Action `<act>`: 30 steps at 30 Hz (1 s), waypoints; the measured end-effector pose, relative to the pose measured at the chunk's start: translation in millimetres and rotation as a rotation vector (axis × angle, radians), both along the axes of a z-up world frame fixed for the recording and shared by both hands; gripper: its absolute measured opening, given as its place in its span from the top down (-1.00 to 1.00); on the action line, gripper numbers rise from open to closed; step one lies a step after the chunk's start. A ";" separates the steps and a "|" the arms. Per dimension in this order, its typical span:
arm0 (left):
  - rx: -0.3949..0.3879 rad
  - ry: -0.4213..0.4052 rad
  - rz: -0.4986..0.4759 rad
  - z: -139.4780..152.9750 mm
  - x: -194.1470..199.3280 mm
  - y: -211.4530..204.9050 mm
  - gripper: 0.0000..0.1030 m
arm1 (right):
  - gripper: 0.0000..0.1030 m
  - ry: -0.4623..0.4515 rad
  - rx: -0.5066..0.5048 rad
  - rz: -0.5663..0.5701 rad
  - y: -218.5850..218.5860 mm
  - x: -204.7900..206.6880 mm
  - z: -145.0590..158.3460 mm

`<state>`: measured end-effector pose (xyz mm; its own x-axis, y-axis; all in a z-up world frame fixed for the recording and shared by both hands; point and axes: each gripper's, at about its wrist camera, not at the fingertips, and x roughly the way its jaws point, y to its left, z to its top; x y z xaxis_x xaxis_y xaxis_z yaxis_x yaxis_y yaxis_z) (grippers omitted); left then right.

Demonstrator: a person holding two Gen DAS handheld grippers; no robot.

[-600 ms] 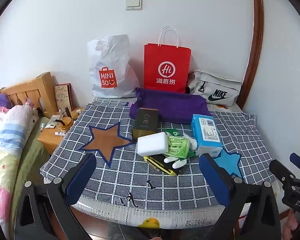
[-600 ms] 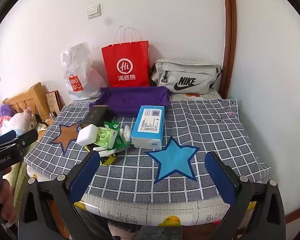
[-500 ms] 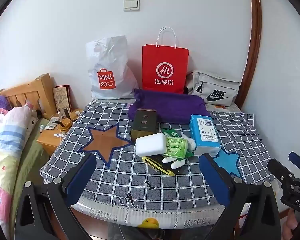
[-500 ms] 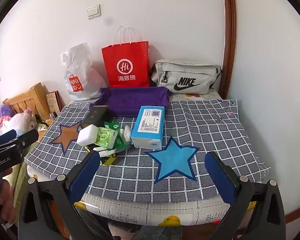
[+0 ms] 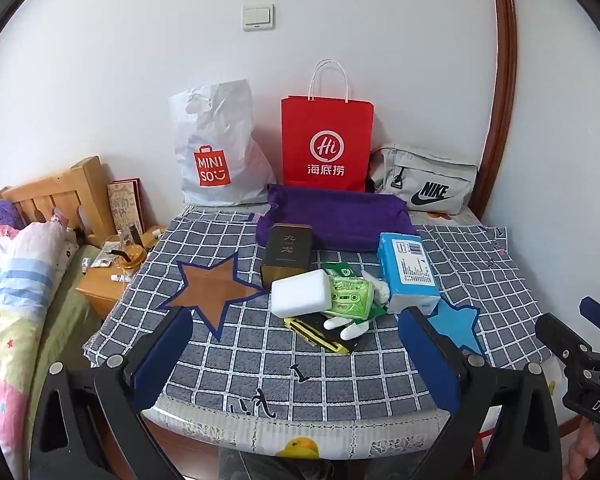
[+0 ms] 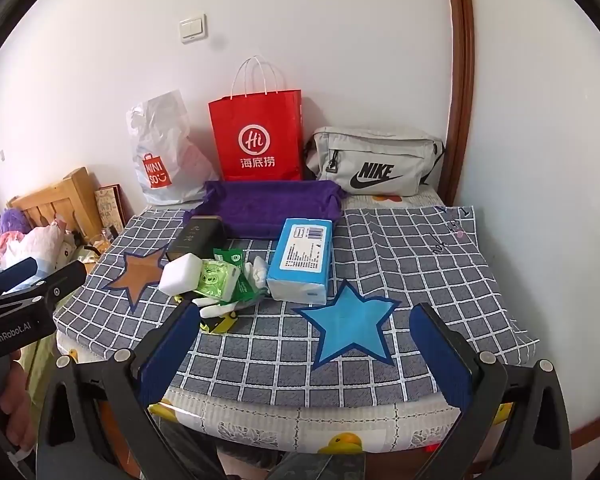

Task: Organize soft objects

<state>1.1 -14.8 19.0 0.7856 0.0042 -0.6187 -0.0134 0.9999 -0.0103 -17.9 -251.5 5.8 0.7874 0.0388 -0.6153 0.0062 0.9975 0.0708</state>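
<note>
A pile lies mid-table on the checked cloth: a white sponge block, a green tissue pack, a white glove, a blue tissue pack, a dark box and a yellow-black item. A purple towel lies behind. My left gripper is open and empty, short of the pile. My right gripper is open and empty, near the blue star; the blue tissue pack and sponge block lie beyond it.
A white Miniso bag, red paper bag and grey Nike bag stand against the back wall. A wooden nightstand and a bed are at the left. A brown star marks the cloth.
Both grippers stay open. The left view has shifted slightly, with the pile now a little lower and nearer. The right view barely changes.
</note>
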 end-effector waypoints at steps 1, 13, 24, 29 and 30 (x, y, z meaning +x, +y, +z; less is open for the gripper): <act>0.000 -0.003 -0.001 0.1 -1.3 0.4 -1.00 | -1.00 0.000 0.000 0.000 0.0 0.3 0.1; 0.001 -0.018 -0.001 -2.7 -7.3 2.5 -1.00 | -1.00 -0.012 -0.002 0.003 1.9 -3.5 1.0; 0.001 -0.020 -0.001 -3.6 -8.2 2.5 -1.00 | -1.00 -0.016 -0.007 0.007 4.4 -6.6 0.6; 0.003 -0.021 -0.001 -3.7 -8.7 2.4 -1.00 | -1.00 -0.017 -0.009 0.008 6.0 -7.3 1.0; 0.002 -0.022 0.000 -4.0 -8.8 2.4 -1.00 | -1.00 -0.018 -0.009 0.009 6.3 -8.1 1.0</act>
